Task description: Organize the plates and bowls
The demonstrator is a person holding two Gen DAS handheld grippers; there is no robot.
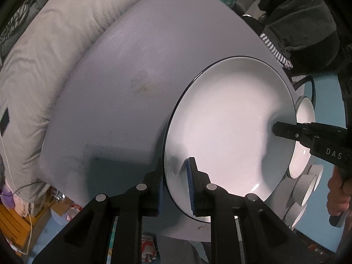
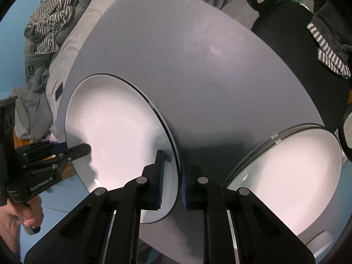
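A large white plate with a thin dark rim hangs just above the grey table, held from both sides. My left gripper is shut on its near left rim, one blue pad above and one below. My right gripper is shut on the opposite rim of the same plate. Each gripper shows in the other's view: the right gripper at the plate's far edge, the left gripper at the plate's left edge. A second white plate lies on a dark-rimmed stack at the table's right.
A white bowl and grey ribbed small bowls show partly behind the held plate. Bedding lies along the table's left side. Dark clothes and a striped cloth lie at the far right. A hand holds the left gripper's handle.
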